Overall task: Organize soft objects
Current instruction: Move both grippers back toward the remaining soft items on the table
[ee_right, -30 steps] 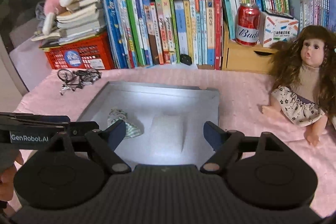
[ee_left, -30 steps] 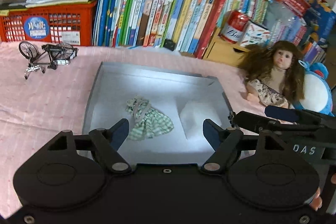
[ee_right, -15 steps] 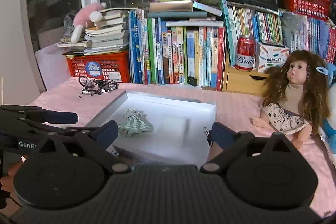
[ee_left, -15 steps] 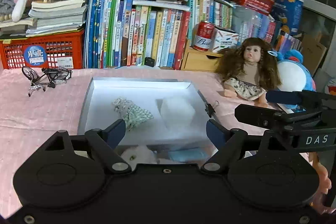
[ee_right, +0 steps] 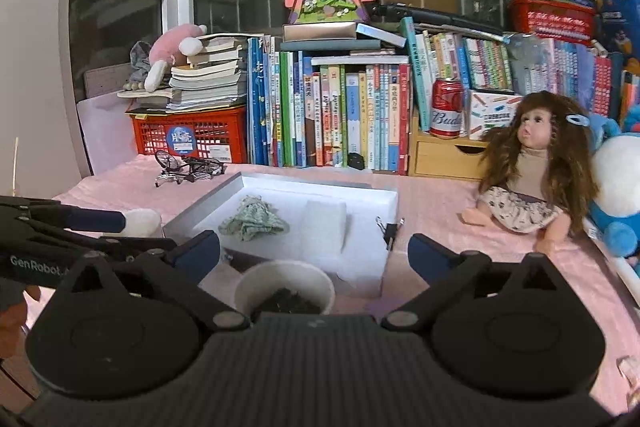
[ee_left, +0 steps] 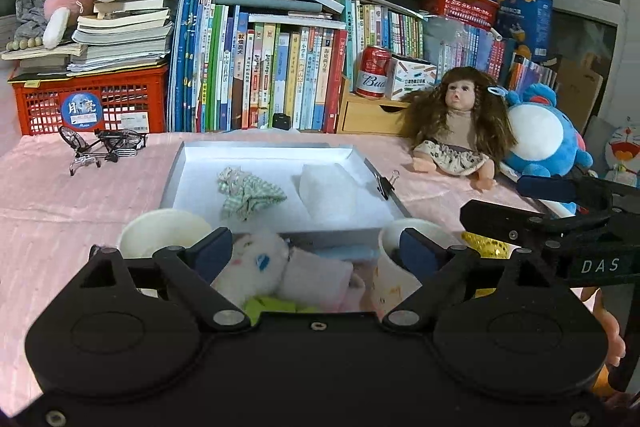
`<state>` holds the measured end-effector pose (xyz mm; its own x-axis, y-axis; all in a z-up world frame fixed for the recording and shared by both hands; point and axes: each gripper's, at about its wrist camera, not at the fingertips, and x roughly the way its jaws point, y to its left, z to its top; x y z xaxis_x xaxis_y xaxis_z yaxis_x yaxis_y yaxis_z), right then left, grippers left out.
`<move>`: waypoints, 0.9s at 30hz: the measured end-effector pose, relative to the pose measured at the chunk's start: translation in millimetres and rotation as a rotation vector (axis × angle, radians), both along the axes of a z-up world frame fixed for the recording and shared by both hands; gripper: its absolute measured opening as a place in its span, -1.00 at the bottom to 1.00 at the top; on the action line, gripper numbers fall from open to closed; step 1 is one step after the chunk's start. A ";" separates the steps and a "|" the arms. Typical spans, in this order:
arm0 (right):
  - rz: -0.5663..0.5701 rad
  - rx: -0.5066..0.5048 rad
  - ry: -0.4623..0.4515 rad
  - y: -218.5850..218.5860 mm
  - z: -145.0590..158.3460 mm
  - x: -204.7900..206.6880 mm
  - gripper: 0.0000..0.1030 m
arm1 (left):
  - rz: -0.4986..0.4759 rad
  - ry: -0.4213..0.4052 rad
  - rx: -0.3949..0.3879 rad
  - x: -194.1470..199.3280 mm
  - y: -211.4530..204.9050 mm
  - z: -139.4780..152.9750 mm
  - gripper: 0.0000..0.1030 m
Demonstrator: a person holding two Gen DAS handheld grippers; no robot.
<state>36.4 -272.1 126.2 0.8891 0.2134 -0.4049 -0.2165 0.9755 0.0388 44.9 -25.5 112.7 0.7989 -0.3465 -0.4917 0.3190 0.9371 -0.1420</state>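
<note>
— Pink counter [ee_left: 48, 195], books behind. Where's the next soft thing?
— White plush [ee_left: 256, 259], near edge, between my left tongs [ee_left: 316, 251]. Both tongs [ee_right: 314, 251] wide, empty. It's light, squashy; I'd pinch its body.

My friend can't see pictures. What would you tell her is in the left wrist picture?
An open left gripper hovers over a white plush toy and pink cloth, between two white cups. Beyond them a shallow grey tray holds a green checked doll dress and a white foam block. A long-haired doll sits to the right on the pink tablecloth.
</note>
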 end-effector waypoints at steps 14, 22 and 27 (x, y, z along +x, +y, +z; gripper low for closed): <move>-0.079 -0.038 -0.088 -6.6 -40.4 -54.4 1.00 | 0.062 -0.114 0.064 -54.6 0.7 -34.3 0.95; -0.148 -0.041 -0.058 -11.3 -64.4 -57.6 1.00 | 0.099 -0.106 0.106 -61.3 -1.9 -66.1 0.99; -0.208 -0.053 -0.052 -15.7 -77.9 -57.5 1.00 | 0.118 -0.071 0.084 -56.1 -1.2 -82.0 0.99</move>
<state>-21.1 -287.8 48.3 0.9319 0.0026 -0.3627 -0.0103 0.9998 -0.0193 -11.2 -26.7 30.7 0.8652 -0.2082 -0.4561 0.2123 0.9763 -0.0429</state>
